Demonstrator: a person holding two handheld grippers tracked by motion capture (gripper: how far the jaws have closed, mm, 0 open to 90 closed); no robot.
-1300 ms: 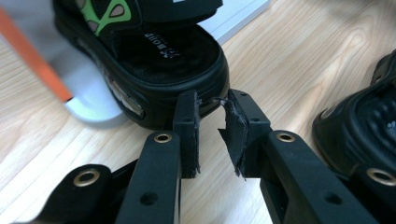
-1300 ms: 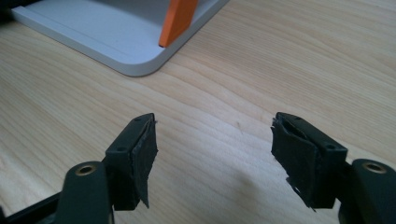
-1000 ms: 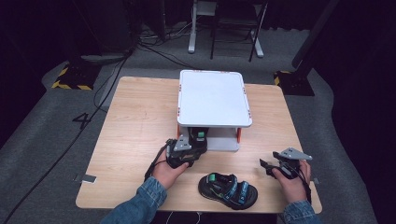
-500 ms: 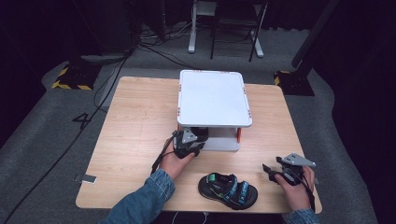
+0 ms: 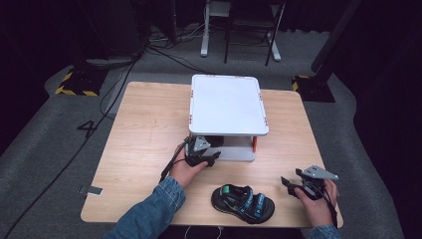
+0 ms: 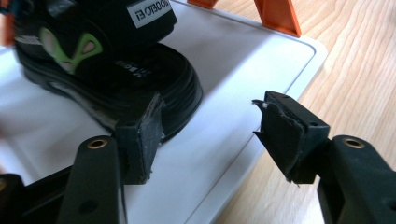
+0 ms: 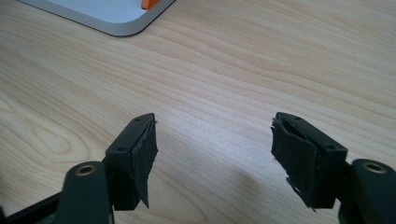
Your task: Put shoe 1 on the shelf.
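Nearest the person, a second sandal (image 5: 243,202) is lying on the worktop (image 5: 144,129), with the right gripper (image 5: 293,182) resting just beside it, its jaws standing open on nothing. Farther in, the left gripper (image 6: 210,135) is sitting at the lower shelf (image 6: 224,60) of the white rack (image 5: 226,104); its jaws have just been opening, letting go of the black sandal (image 6: 116,70) now lying on that shelf. The sandal is looking light, with a thick, stiff rubbery sole; its sole edge is likely offering the surest hold.
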